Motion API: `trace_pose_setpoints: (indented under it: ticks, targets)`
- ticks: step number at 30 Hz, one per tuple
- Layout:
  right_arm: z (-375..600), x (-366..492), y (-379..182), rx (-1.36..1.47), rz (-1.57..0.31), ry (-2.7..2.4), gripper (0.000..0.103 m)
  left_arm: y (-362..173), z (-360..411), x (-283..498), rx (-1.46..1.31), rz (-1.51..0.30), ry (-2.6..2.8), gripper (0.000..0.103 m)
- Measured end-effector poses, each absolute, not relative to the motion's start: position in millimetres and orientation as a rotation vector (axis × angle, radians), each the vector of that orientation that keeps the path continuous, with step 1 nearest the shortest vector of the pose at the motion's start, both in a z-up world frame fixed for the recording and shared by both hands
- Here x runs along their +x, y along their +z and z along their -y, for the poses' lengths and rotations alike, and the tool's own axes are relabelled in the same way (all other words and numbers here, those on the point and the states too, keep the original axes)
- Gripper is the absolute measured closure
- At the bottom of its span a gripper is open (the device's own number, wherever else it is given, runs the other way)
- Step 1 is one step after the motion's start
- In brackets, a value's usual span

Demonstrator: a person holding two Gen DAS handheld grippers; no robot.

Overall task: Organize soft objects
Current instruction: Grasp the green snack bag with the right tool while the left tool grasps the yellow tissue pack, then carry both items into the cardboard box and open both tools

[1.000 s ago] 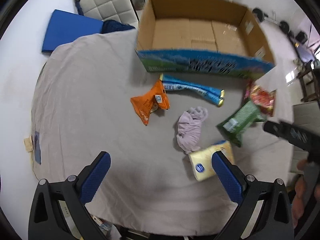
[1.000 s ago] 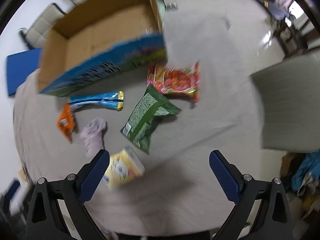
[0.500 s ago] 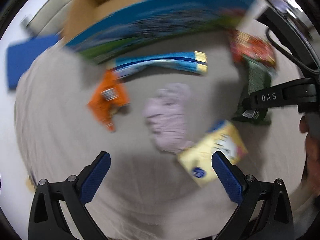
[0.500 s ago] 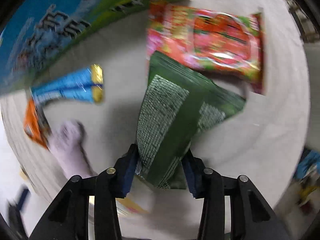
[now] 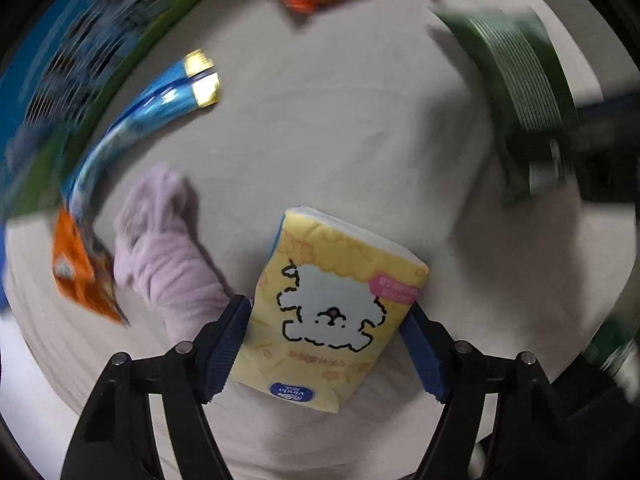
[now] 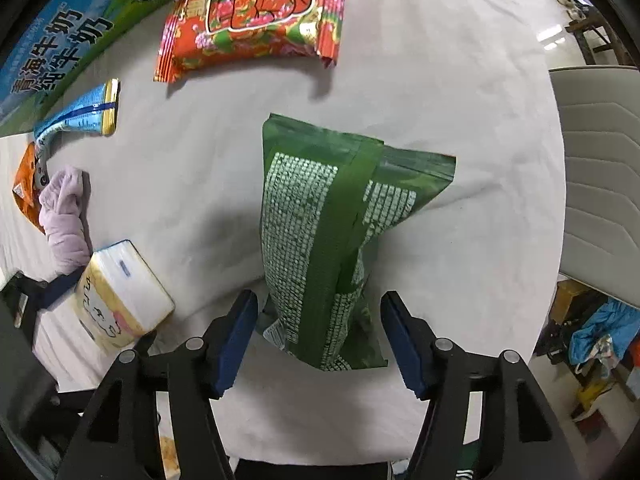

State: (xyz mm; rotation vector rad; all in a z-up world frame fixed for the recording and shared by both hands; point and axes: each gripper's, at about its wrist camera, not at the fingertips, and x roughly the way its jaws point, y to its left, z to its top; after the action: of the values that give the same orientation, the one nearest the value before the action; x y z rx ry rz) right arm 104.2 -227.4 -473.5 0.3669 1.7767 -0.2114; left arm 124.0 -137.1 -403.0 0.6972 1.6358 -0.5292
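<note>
My left gripper (image 5: 326,344) is open around a yellow tissue pack (image 5: 332,312) with a white dog drawing; both pads stand at its sides. The pack also shows in the right wrist view (image 6: 120,296). A lilac cloth (image 5: 164,252) lies just left of it. My right gripper (image 6: 318,340) is open around the near end of a green snack bag (image 6: 320,240) lying on the grey sheet; there is a gap on both sides. The green bag shows blurred at the right of the left wrist view (image 5: 520,92).
A red snack bag (image 6: 256,16), a blue packet (image 6: 80,116) and an orange packet (image 6: 26,184) lie on the sheet. The blue and green cardboard box wall (image 6: 60,52) stands at the far left. A grey chair (image 6: 600,184) is to the right.
My left gripper has come down and now straddles the tissue pack. My right gripper, closed narrowly on the green bag half a second ago, now stands wider around it.
</note>
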Motion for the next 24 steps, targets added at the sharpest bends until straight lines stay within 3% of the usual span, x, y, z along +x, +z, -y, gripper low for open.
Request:
trace_pose_setpoints:
  ticks: [4,7,10,12,14,17,24]
  targets:
    - [221,99,-467,0.417,-1.738,-0.218,0.036,-400,96,155,0.222,-1.786,-0.311,0.031]
    - [221,104,-468,0.435,-1.730,-0.232,0.036,-407,81,162,0.065,-1.816,-0.236,0.031]
    - [218,100,-470,0.393,-1.740,-0.240,0.039,-411,83,160,0.116,-1.798,-0.222,0.031]
    - [211,97,-475,0.360,-1.749,-0.245,0.052,-412,87,155,0.155,-1.785,-0.218,0.034]
    - [205,92,-476,0.328,-1.749,-0.247,0.059,-407,87,154,0.171,-1.749,-0.201,0.035]
    - [202,77,-469,0.315,-1.732,-0.226,0.064,-401,91,144,0.164,-1.707,-0.178,0.038]
    - [188,45,-421,0.251,-1.652,-0.151,0.066,-320,75,140,0.116,-1.576,-0.160,0.039]
